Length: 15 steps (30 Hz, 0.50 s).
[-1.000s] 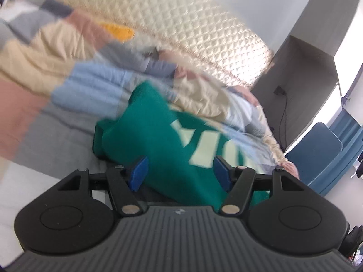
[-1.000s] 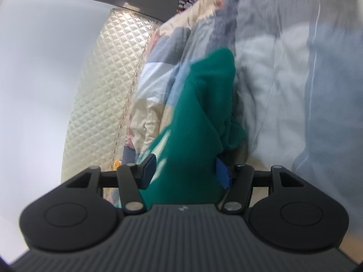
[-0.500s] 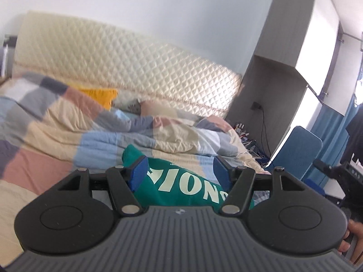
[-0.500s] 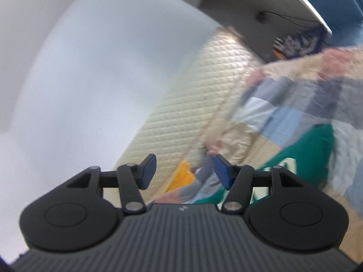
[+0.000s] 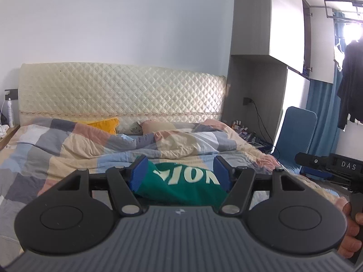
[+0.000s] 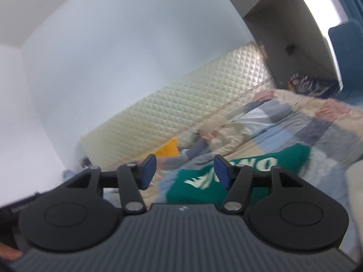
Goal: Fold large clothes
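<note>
The green shirt lay on the bed, on top of the patchwork blanket. It looked like a small, thick bundle with white letters showing on top, so the folding seemed mostly done. I could not tell if every fold was neat, because the front part of the shirt was hidden behind the claws.

The left claw was open and held nothing. The shirt showed between its blue tips, but it lay farther off, on the bed. The right claw was open too, and empty.

A second before, both claws were low and close over the shirt, looking down at it. Now both had lifted up and back. The left camera looked level across the room at the headboard, and the right picture was tilted and blurry.
</note>
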Available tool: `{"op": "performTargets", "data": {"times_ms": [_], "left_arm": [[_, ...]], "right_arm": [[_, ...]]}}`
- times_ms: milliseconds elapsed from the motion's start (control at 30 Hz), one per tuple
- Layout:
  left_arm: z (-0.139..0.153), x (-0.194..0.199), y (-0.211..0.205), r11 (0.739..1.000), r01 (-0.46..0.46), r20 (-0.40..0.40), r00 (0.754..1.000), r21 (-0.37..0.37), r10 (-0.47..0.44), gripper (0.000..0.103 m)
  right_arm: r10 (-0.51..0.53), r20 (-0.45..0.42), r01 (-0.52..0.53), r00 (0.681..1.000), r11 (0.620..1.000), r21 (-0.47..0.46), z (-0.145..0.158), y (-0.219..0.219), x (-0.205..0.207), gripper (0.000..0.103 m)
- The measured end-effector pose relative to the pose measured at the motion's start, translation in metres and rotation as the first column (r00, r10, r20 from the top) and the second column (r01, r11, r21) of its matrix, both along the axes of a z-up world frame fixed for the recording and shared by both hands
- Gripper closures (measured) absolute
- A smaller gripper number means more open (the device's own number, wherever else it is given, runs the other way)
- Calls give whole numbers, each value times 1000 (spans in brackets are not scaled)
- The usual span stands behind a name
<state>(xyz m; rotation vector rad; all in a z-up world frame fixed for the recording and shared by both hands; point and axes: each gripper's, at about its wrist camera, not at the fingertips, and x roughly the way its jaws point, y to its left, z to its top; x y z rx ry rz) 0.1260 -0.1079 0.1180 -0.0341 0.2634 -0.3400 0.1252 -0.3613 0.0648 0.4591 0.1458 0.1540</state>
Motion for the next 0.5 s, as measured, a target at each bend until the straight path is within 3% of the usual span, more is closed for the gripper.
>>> {"op": "performTargets", "data": {"times_ms": [133, 500], "left_arm": [[-30, -10, -6, 999, 11, 3, 1000, 52, -11, 34], [-89, -1, -13, 996, -8, -56, 998, 94, 13, 34]], "right_arm": [[-6, -27, 4, 1000, 999, -47, -20, 8, -11, 43], [0, -81, -18, 997, 975, -220, -65, 43, -16, 43]]}}
